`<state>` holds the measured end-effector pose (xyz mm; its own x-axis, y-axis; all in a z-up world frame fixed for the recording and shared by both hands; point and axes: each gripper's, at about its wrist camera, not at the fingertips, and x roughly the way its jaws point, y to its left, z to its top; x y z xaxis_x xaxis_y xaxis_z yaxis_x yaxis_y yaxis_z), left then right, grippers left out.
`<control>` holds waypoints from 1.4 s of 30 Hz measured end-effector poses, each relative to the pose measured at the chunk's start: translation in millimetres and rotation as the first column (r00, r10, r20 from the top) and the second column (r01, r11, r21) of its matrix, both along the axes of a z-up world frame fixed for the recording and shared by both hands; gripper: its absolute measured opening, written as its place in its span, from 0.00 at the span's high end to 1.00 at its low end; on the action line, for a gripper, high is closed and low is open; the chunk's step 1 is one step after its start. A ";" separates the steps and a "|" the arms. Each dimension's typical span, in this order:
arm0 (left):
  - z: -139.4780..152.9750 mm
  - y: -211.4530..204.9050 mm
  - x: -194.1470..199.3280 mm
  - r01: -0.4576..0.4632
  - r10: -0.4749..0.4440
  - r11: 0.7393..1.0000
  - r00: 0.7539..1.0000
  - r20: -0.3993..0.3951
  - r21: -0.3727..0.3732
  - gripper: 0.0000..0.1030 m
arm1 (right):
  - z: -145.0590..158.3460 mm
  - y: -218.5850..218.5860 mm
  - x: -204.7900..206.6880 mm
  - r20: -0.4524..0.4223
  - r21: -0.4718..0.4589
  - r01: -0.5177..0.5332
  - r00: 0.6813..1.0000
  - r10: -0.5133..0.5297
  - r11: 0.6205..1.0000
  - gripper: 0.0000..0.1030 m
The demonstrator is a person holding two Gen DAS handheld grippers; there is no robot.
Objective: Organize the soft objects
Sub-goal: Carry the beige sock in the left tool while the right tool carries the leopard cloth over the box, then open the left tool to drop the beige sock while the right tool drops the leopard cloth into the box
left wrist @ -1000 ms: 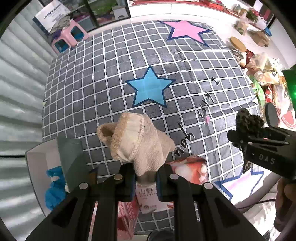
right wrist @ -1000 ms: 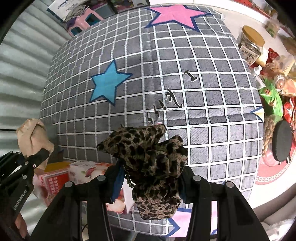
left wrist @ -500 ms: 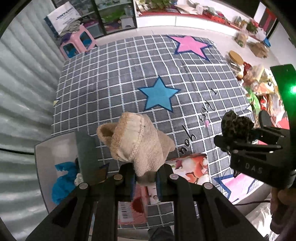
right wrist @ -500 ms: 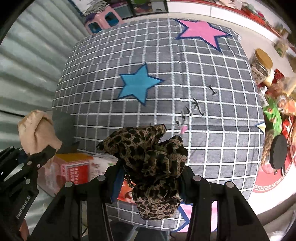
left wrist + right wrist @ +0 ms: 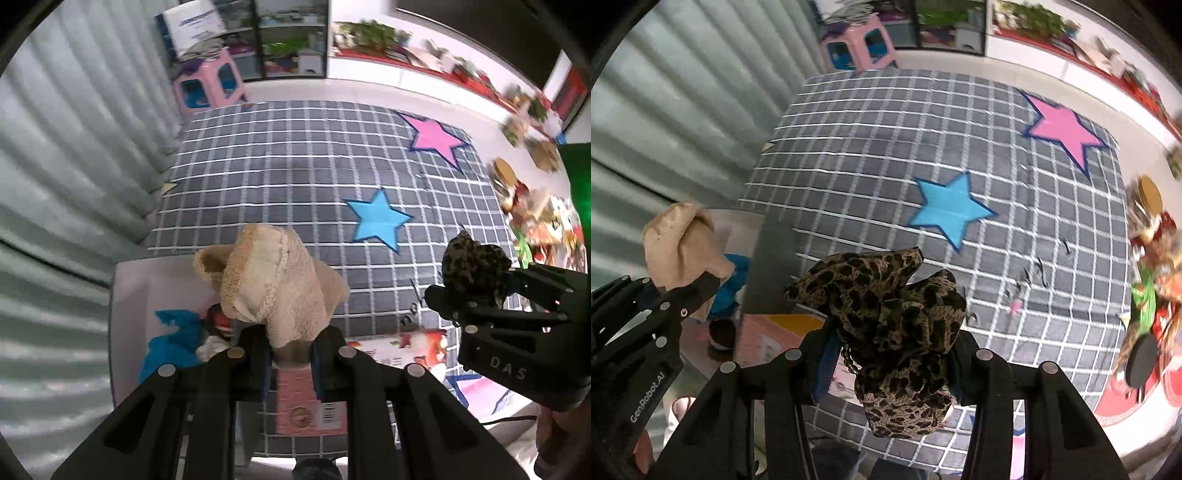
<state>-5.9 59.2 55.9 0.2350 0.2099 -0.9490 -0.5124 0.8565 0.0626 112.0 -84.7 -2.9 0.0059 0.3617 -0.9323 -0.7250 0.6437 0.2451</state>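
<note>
Aloft, left: the left gripper point(image 5: 290, 354) is clamped on a beige knit cloth point(image 5: 275, 282), which stands upright from the jaws, long axis vertical, above a white box point(image 5: 129, 295).
Right: the right gripper point(image 5: 892, 354) pinches a leopard-print fabric point(image 5: 890, 321), bunched, spilling above and below the fingers.
Box contents: a blue cloth point(image 5: 171, 341).
Below: a grey checked blanket point(image 5: 868, 155) with a blue star point(image 5: 947, 210).

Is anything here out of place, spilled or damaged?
Nothing stands out. The left tool holds a beige cloth above the white bin, and the right tool holds a leopard cloth. Nothing looks spilled or torn.
</note>
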 end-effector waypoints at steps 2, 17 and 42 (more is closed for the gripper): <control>3.0 9.9 -10.6 -0.030 0.030 1.000 1.000 0.005 0.005 0.82 | 5.6 11.9 -6.3 0.008 0.005 -0.026 1.000 0.026 1.000 0.51; 5.4 61.4 -92.2 -0.246 0.246 0.969 0.969 0.020 -0.002 0.82 | 25.4 91.9 -74.9 0.061 0.019 -0.258 0.965 0.257 0.966 0.51; -51.6 92.1 -190.6 -0.460 0.452 0.886 0.885 -0.110 -0.056 0.82 | -4.4 162.7 -156.3 -0.019 -0.006 -0.440 0.898 0.440 0.898 0.51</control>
<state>-196.5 151.4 4.4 0.0429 0.1967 -0.9795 -0.8428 0.5337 0.0703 -44.3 78.1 -7.3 -0.1676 0.3146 -0.9343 -0.9305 0.2625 0.2553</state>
